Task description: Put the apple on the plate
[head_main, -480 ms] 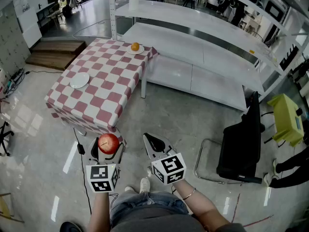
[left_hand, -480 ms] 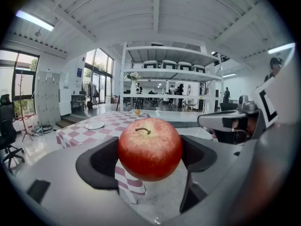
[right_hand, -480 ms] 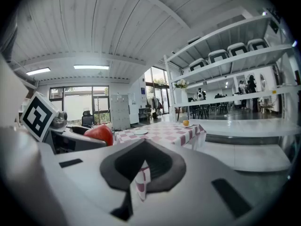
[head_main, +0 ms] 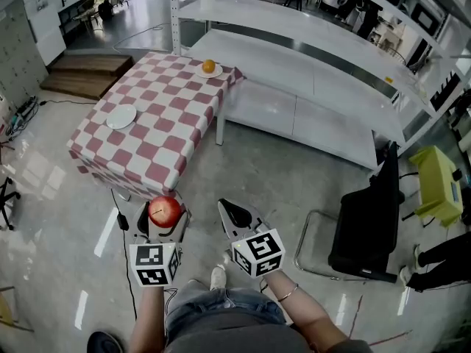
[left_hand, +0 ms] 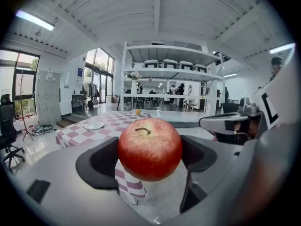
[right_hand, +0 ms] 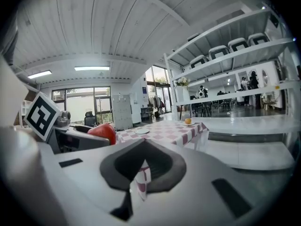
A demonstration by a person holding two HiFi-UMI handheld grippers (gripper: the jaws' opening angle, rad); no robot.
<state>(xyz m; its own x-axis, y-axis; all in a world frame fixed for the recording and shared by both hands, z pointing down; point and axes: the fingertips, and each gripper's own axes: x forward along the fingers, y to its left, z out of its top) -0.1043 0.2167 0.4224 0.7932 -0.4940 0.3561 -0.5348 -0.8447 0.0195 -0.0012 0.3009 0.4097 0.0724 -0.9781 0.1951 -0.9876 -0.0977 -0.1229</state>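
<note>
The apple (left_hand: 149, 147) is held between the jaws of the left gripper (head_main: 163, 219); the jaws are spread wide around it and the dark pads are pressed on its two sides; the stem is turned upward. In the head view the apple is seen above the shiny floor, near the person's legs and short of the table (head_main: 169, 127), well apart from it.

The right gripper (right_hand: 143, 164) is kept just beside the left one; its jaws are brought together, the pads meet, and nothing is held between them.

The table is covered by a red and white checkered cloth; two plates are placed on it. The white plate (head_main: 121, 116) is found near the left edge of the cloth and nothing is lying in it; the second plate (head_main: 217, 73) is set at the far corner and one orange (head_main: 209, 66) is lying in it; the two plates are well apart from each other.

Behind the table a long white shelf unit (head_main: 309, 87) is seen; a black chair (head_main: 364, 234) is standing on the floor at the right side.
</note>
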